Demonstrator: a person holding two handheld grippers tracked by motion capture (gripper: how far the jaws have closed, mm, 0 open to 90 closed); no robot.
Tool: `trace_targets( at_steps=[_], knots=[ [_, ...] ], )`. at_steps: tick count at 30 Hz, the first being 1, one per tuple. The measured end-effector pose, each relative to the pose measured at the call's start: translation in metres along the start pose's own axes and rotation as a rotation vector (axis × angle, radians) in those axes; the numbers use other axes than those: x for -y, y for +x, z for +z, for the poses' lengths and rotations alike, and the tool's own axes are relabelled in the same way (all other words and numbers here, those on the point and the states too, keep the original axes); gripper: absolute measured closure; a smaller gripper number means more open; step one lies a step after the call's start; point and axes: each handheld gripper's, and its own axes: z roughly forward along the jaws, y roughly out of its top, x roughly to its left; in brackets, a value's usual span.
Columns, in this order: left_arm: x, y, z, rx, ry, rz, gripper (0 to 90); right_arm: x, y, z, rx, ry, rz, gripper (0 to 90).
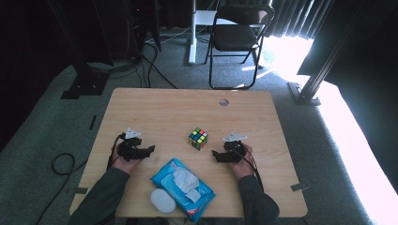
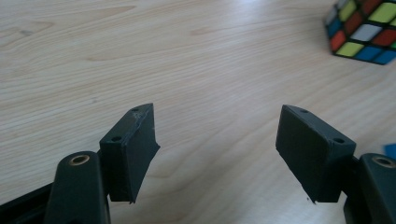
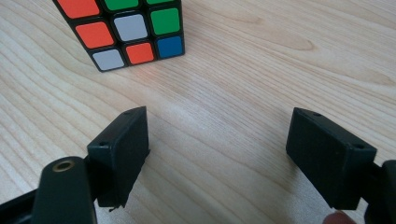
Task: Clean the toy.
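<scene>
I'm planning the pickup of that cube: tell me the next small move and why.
Probably ease the right gripper forward toward the puzzle cube. Its jaws stand open with only bare table between them, and in the right gripper view the cube sits just ahead, slightly left of the gap. The left gripper is open too, but farther from the cube.

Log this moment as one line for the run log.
left tongs: open, empty | right tongs: open, empty | cube: on table, untouched, between tongs
</scene>
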Motion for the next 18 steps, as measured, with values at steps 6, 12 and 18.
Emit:
trace_targets(
  at_steps=[6, 12, 18],
  knots=[
    [-0.003, -0.01, -0.007, 0.036, -0.008, 0.028, 28.8, 0.001, 0.001, -0.001, 0.013, 0.001, 0.015, 21.4],
    [-0.006, -0.019, -0.01, 0.066, 0.0, 0.039, 27.2, 0.001, 0.003, -0.001, 0.027, 0.003, 0.024, 19.0],
    [-0.008, -0.025, -0.014, 0.106, -0.002, 0.055, 27.3, 0.0, 0.006, 0.001, 0.007, 0.016, 0.006, 12.4]
  ],
)
